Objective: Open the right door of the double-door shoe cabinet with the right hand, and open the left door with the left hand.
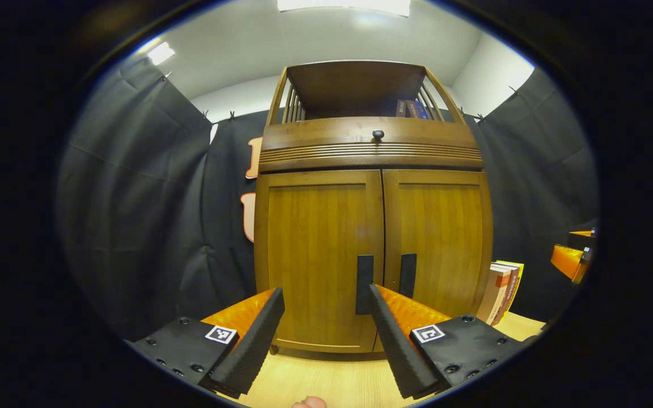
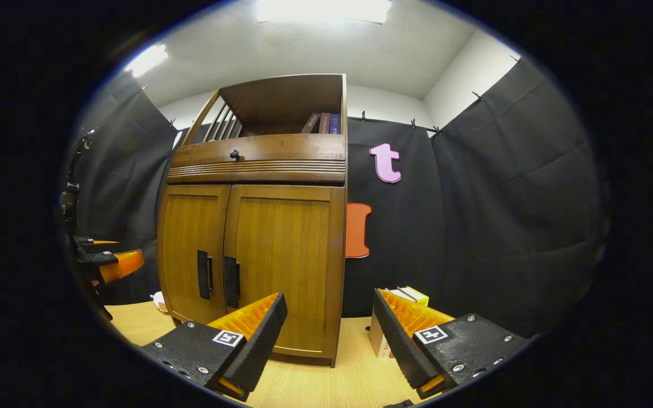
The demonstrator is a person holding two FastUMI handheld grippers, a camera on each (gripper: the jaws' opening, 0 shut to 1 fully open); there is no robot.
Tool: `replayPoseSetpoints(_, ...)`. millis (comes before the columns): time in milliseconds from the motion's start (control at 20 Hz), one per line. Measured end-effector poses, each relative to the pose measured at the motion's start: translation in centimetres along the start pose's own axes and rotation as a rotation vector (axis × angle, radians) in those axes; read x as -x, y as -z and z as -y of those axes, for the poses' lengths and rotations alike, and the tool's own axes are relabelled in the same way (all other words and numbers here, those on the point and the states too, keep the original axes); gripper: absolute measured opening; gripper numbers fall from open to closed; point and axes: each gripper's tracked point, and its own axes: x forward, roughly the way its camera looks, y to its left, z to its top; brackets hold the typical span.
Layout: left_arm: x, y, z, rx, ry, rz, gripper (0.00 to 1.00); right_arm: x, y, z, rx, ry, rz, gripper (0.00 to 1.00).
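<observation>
A brown wooden shoe cabinet [image 1: 372, 226] stands on a light wooden table, both doors closed. In the left gripper view the left door [image 1: 315, 249] and right door [image 1: 445, 238] face me, with dark vertical handles [image 1: 364, 277] [image 1: 407, 275] beside the middle seam. My left gripper [image 1: 324, 294] is open just in front of the left door, its right finger overlapping that door's handle. In the right gripper view the cabinet [image 2: 258, 249] is to the left, and my right gripper [image 2: 329, 299] is open, aimed past the right door's [image 2: 284, 255] outer edge. The left gripper [image 2: 114, 263] shows far left.
A drawer with a round knob [image 1: 378, 134] sits above the doors, and books [image 1: 411, 109] stand on the open top shelf. More books [image 1: 502, 292] lean against the cabinet's right side. A small box [image 2: 411, 294] lies behind my right finger. Black cloth walls surround the table [image 1: 326, 379].
</observation>
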Motion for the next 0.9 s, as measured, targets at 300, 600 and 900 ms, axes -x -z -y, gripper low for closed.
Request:
replayPoseSetpoints(300, 0.0, -0.3, -0.2, 0.009, 0.001, 0.01, 0.96, 0.1, -0.1, 0.5, -0.007, 0.021, 0.003, 0.94)
replayPoseSetpoints(600, 0.0, -0.4, -0.8, 0.017, -0.009, 0.014, 0.94, -0.1, -0.4, 0.1, 0.008, 0.011, 0.006, 0.9)
replayPoseSetpoints(900, 0.4, -0.6, -1.3, 0.007, -0.016, 0.017, 0.94, -1.5, -1.8, -1.5, 0.023, -0.048, 0.027, 0.94)
